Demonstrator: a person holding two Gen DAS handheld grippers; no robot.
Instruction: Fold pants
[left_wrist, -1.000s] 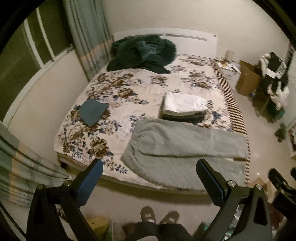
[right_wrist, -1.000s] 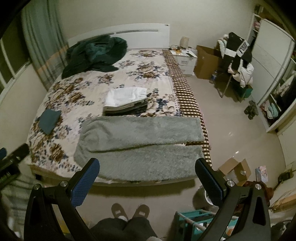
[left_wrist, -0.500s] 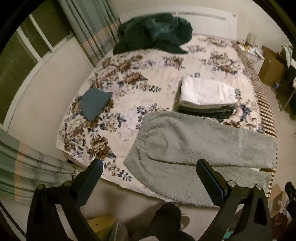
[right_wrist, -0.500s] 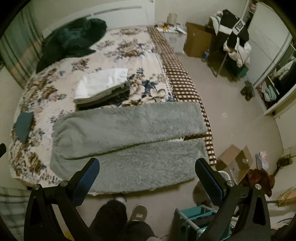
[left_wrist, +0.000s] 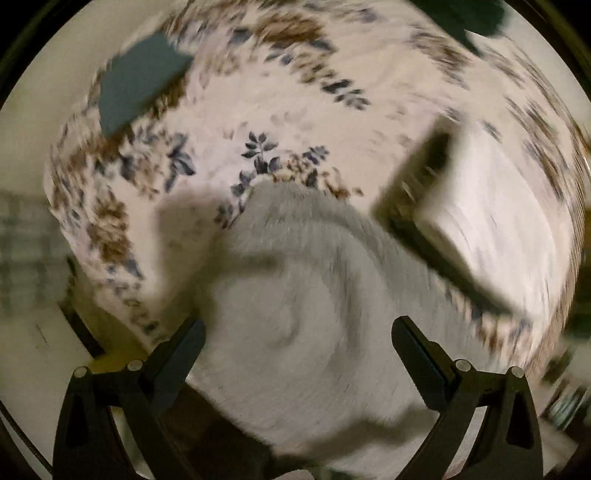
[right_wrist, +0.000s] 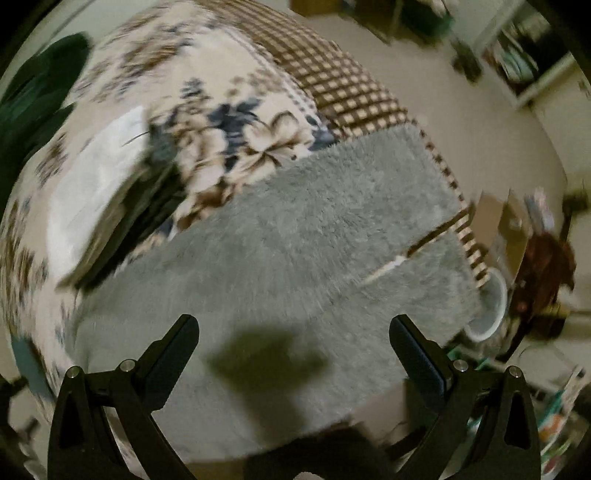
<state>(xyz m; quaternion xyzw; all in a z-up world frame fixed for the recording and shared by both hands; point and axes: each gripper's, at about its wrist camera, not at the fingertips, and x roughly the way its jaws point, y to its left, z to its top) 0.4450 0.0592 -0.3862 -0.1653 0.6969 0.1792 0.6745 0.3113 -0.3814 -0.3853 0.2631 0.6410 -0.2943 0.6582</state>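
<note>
Fluffy grey pants (right_wrist: 295, 236) lie flat across the near side of the floral bed (right_wrist: 243, 122), both legs stretched to the right, cuffs at the checked edge. In the left wrist view the waist end of the grey pants (left_wrist: 295, 295) fills the middle. My left gripper (left_wrist: 297, 343) hangs open just above that waist end, nothing between its fingers. Over the nearer leg, my right gripper (right_wrist: 293, 339) is open too, and its shadow falls on the fabric. Both views are motion-blurred.
A stack of folded clothes, white on top (left_wrist: 491, 206) (right_wrist: 92, 192), lies just beyond the pants. A folded teal piece (left_wrist: 140, 81) lies at the far left. A dark green heap (right_wrist: 33, 96) sits near the headboard. A white bucket (right_wrist: 487, 310) and boxes stand on the floor right.
Both grippers have dropped quickly from a high view of the room to just above the pants. The left has moved over the waist, the right over the near leg. Both stayed open.
</note>
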